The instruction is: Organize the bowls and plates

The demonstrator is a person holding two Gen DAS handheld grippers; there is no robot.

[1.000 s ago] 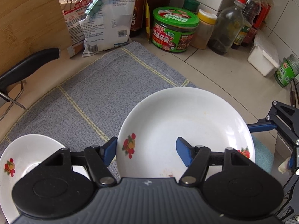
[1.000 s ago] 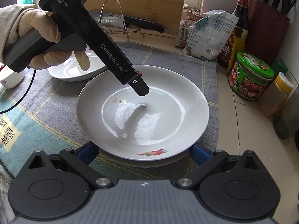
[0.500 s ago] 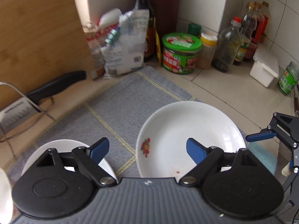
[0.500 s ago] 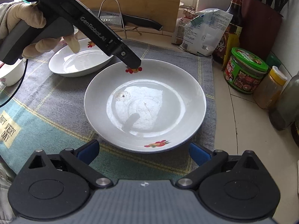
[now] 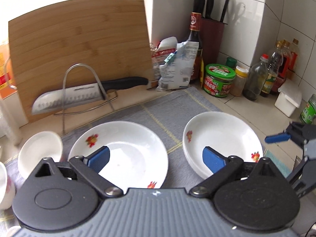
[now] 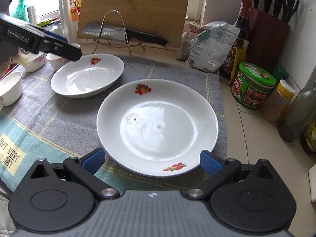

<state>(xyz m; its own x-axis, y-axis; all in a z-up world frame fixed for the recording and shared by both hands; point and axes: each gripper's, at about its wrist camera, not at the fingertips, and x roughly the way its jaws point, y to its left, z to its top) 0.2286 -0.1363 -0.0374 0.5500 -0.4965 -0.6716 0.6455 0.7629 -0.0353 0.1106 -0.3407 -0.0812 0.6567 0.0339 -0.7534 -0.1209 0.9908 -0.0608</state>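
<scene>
Left tool (image 5: 156, 159) hangs released over the cloth, jaws just spread wide, nothing betw. them; right tool (image 6: 152, 158) also released, blue pads flanking the near rim of the stacked plates (image 6: 158, 126) w/o pressing. That stack sits centre-right on the grey checked cloth (image 6: 59, 118); a single plate (image 6: 86, 77) lies far left, small bowls (image 6: 9, 88) beyond it at the cloth's left edge. All glazed white ceramic w/ fruit decals: likely stiff, fairly heavy, slick, chip-prone. Best hold probably the thin flared rim, pinched top-and-under; a stack may slide if tilted. Cloth is soft, woven. Bamboo board (image 5: 79, 45), steel knife (image 5: 79, 96), jars on tiled tabletop (image 6: 246, 138) behind.
</scene>
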